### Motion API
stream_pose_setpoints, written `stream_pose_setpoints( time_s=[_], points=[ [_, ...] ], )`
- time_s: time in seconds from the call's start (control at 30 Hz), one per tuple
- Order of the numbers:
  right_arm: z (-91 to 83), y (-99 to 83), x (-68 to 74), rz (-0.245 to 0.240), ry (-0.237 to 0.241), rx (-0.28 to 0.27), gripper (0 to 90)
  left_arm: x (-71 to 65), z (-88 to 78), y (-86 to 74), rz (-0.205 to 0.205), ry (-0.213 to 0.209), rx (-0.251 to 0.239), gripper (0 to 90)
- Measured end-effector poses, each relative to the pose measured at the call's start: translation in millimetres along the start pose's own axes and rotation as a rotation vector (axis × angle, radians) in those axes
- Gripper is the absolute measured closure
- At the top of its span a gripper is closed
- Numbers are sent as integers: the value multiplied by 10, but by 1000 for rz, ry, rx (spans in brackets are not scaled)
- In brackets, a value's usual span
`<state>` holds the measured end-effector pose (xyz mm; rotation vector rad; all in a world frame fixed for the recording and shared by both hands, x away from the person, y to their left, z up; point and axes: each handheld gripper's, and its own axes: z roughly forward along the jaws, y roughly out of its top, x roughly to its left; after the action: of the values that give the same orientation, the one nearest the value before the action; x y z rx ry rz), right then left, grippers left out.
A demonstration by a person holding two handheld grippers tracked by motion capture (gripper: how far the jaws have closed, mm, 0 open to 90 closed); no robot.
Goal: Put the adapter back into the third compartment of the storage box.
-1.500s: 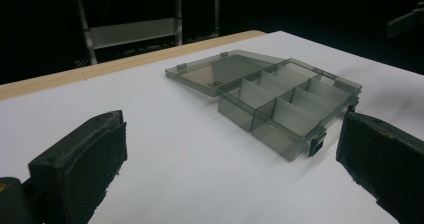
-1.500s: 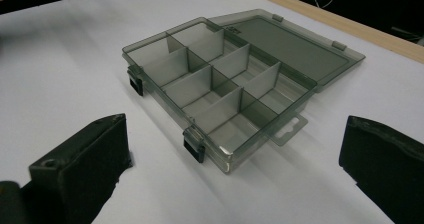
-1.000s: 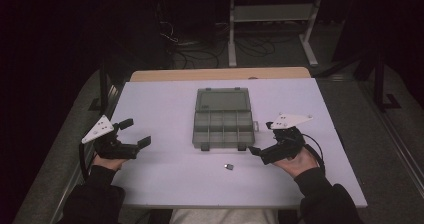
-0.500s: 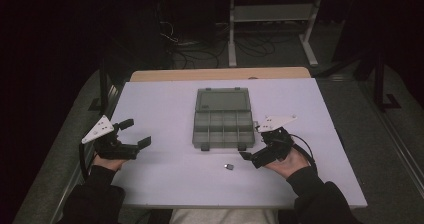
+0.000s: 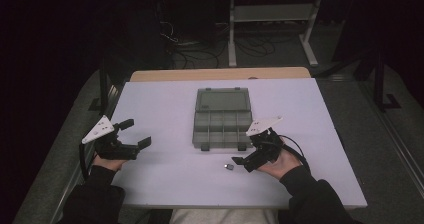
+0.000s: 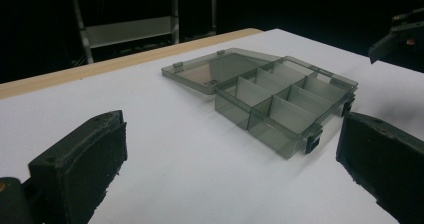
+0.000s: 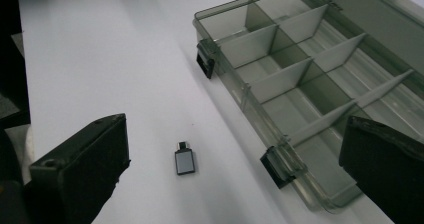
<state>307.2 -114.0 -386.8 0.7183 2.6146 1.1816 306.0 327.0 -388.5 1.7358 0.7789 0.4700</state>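
A smoky clear compartment box (image 5: 222,129) lies mid-table with its lid (image 5: 223,100) folded flat behind it; the compartments look empty. A small grey adapter-like piece (image 5: 229,166) lies on the white table just in front of the box. My right gripper (image 5: 245,164) is open right beside that piece. In the right gripper view the piece (image 7: 184,161) lies between and slightly ahead of the open jaws (image 7: 232,184), untouched, with the box (image 7: 310,69) to the right. My left gripper (image 5: 136,133) is open at the table's left, holding nothing, and faces the box (image 6: 280,96).
The white tabletop (image 5: 165,104) has a wooden strip (image 5: 220,74) along its far edge. Behind it stand a metal frame (image 5: 270,14) and cables on a dark floor. The other gripper (image 6: 400,34) appears at the top right of the left gripper view.
My right gripper has moved left and nearer the table's front edge, ending close to the small grey piece. The left gripper and the box have stayed put.
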Motion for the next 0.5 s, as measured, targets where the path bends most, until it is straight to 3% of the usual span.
stream_pose_setpoints(
  time_s=[0.5],
  points=[
    [189,68,177,-67,51,66,0,-1,0,-1,1,-1,0,0]
  ],
)
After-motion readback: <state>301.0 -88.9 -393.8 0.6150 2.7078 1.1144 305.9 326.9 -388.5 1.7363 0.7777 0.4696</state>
